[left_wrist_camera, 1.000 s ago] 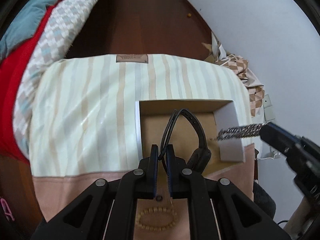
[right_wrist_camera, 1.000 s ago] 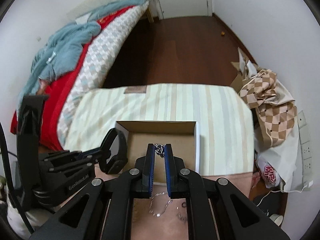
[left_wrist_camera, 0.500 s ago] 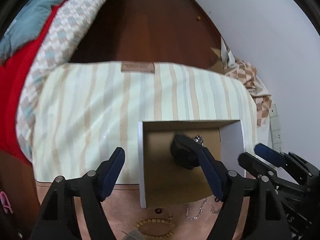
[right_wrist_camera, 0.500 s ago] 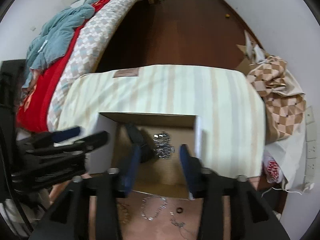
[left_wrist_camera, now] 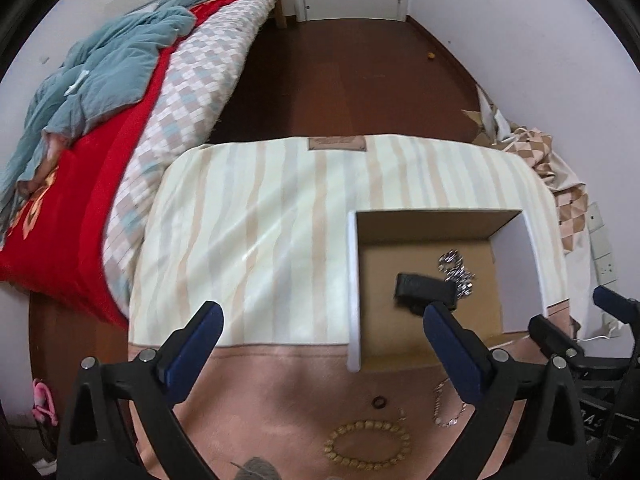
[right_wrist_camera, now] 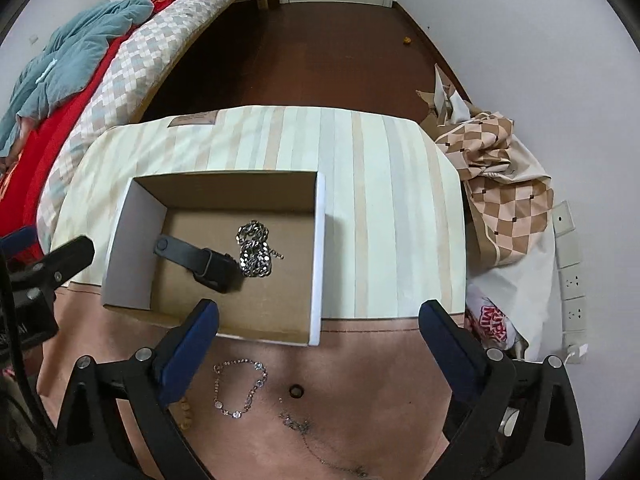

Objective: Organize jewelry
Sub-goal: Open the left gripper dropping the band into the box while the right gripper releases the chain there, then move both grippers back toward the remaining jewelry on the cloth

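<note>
Both jaws just opened: left gripper and right gripper released, nothing between. Black watch and silver chain now inside box. 4 pieces still outside near front edge.

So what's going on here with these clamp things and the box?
A person is sorting jewelry into a cardboard box with two handheld tools. The left tool and right tool have just been opening, and nothing is between their jaws now. A black watch and a chunky silver chain lie inside the box. On the cloth in front of it are a beaded bracelet, a thin silver bracelet, a small dark ring and a fine chain.
</note>
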`<state>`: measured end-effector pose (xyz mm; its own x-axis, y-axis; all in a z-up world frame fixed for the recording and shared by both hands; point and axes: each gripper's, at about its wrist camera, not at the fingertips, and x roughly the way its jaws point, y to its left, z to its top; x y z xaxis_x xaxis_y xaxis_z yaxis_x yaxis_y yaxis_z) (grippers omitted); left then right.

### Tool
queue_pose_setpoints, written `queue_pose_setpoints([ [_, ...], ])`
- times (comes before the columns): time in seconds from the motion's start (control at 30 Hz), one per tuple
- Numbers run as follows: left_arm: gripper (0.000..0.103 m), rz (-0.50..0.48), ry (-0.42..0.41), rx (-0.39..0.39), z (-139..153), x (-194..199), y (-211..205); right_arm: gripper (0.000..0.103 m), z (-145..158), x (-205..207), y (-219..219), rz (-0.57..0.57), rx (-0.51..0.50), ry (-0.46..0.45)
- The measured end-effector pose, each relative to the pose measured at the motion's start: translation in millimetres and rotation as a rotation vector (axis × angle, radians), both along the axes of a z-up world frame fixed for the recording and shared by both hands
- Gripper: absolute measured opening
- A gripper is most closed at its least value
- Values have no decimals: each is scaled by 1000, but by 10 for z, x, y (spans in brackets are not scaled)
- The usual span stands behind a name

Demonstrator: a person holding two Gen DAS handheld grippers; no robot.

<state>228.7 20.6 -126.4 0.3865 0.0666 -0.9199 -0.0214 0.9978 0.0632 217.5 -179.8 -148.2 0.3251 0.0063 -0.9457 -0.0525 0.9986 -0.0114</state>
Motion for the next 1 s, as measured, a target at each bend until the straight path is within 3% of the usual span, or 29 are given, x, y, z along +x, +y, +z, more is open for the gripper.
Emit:
queue_pose_setpoints([
  [0.47,102,30,-76,53,269,-350,37,101,261,-257,79,-21,3,-61],
  [1.0,102,36,-205,23,872,-1023,25,101,1011,-896,129,-33,-33,-220],
])
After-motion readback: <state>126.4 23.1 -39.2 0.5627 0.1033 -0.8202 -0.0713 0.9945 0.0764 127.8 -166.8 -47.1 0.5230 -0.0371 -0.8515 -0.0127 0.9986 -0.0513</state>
